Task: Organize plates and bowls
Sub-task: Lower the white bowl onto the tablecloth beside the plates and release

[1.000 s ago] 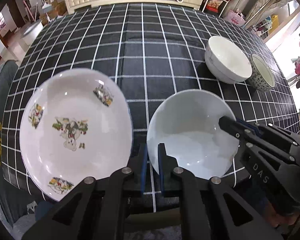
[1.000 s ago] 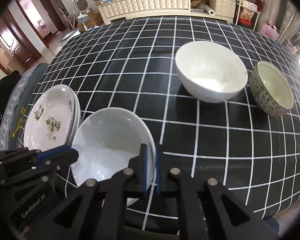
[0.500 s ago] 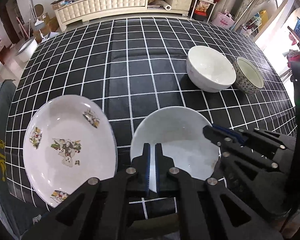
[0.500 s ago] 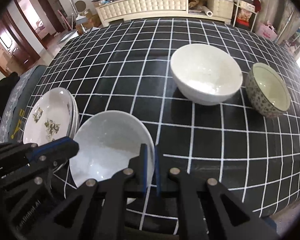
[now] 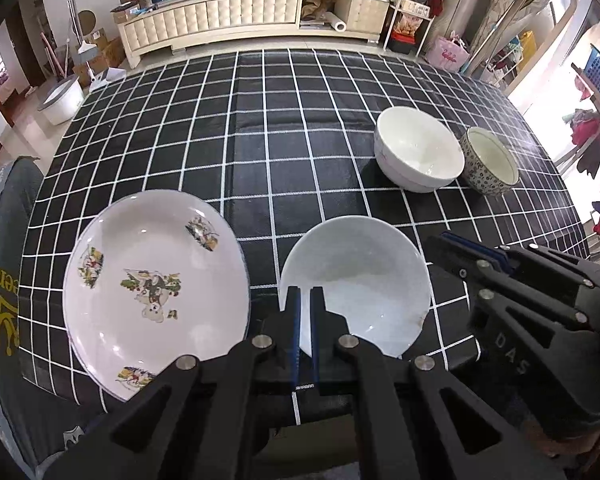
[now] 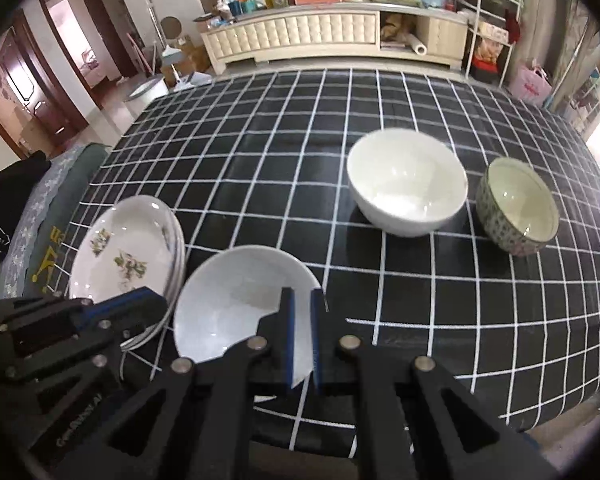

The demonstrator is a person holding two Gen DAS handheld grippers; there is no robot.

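A plain white shallow dish (image 5: 360, 276) (image 6: 236, 300) hangs a little above the black checked tablecloth (image 5: 284, 140), gripped from both sides. My left gripper (image 5: 304, 294) is shut on its near-left rim. My right gripper (image 6: 302, 296) is shut on its right rim and shows at the right of the left wrist view (image 5: 448, 242). To the left of the dish lies a flowered plate (image 5: 152, 280); the right wrist view shows it as the top of a small stack (image 6: 128, 248). Farther right stand a deep white bowl (image 5: 416, 148) (image 6: 408, 180) and a patterned bowl (image 5: 490, 160) (image 6: 518, 204), side by side.
A grey covered seat (image 5: 4, 272) sits past the table's left edge. A long cream cabinet (image 5: 236, 16) stands on the floor beyond the far edge. A wire shelf rack (image 6: 492, 28) is at the back right.
The left gripper's jaws closed fully onto the dish's rim. Both grippers then rose with the dish, so the table and the other crockery look farther away.
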